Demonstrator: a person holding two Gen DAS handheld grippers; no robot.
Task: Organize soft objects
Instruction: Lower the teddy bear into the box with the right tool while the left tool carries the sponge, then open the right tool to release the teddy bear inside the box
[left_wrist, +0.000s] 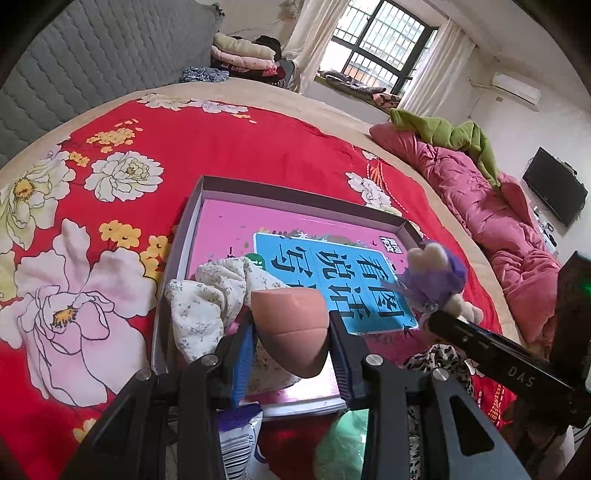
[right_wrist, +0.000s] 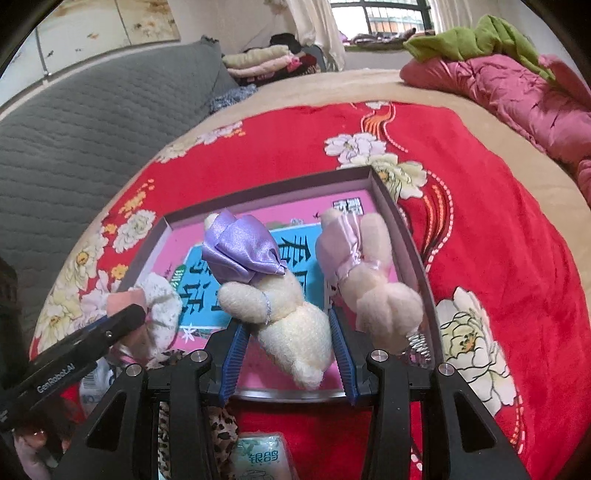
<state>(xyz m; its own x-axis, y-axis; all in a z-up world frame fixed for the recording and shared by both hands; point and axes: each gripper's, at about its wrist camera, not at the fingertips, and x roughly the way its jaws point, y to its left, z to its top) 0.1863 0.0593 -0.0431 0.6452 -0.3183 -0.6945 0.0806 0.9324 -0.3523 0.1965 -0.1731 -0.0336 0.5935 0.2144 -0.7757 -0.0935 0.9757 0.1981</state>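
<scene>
Left tool (left_wrist: 291, 341) pinching a peach makeup sponge (left_wrist: 291, 328) above the near end of a shallow box (left_wrist: 295, 192) on the bed's red floral blanket (left_wrist: 229, 147). Right tool (right_wrist: 286, 352) clamped on a cream plush bear (right_wrist: 291, 314) in a purple dress, over the same box.

box floor (left_wrist: 236, 225): near part hidden behind the sponge (left_wrist: 291, 332) and floral cloth (left_wrist: 207, 295)
blue label (right_wrist: 195, 295): characters partly covered by the purple-dressed plush (right_wrist: 273, 306)
packet (left_wrist: 240, 446): cut off by the bottom edge
tissue pack (right_wrist: 258, 458): cut off by the bottom edge, print only partly legible
</scene>
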